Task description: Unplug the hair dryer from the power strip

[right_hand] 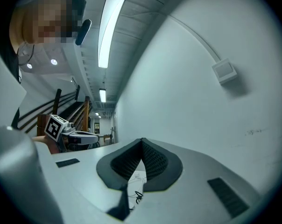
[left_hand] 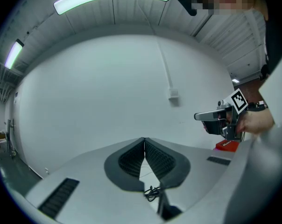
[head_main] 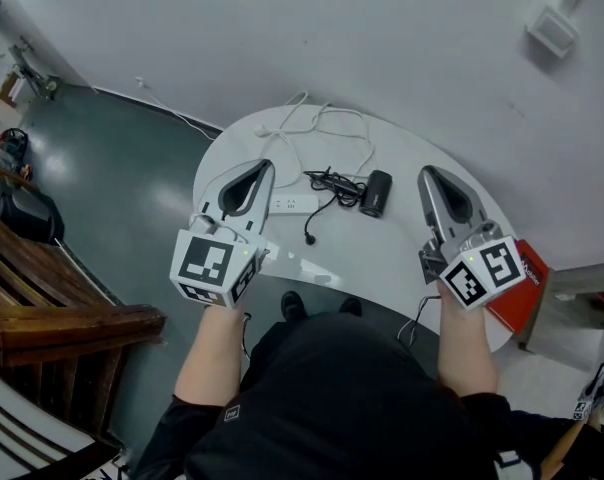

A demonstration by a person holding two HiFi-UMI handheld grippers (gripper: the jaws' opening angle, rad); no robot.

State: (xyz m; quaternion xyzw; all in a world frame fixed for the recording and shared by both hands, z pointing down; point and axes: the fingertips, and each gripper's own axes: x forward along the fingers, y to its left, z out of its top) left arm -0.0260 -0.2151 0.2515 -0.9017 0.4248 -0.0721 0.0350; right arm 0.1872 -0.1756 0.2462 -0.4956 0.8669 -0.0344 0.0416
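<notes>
Between the closed left gripper [head_main: 265, 166] and closed right gripper [head_main: 428, 174] lies the hair dryer [head_main: 377, 193], touching neither.

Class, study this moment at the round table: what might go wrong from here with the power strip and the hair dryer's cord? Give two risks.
1. The left tongs and right tongs are both shut and empty; advancing like that would likely shove the loose power strip rather than grip anything.
2. The black cord lies in a tangle beside the hair dryer; snagging it may drag the dryer across the table.
</notes>
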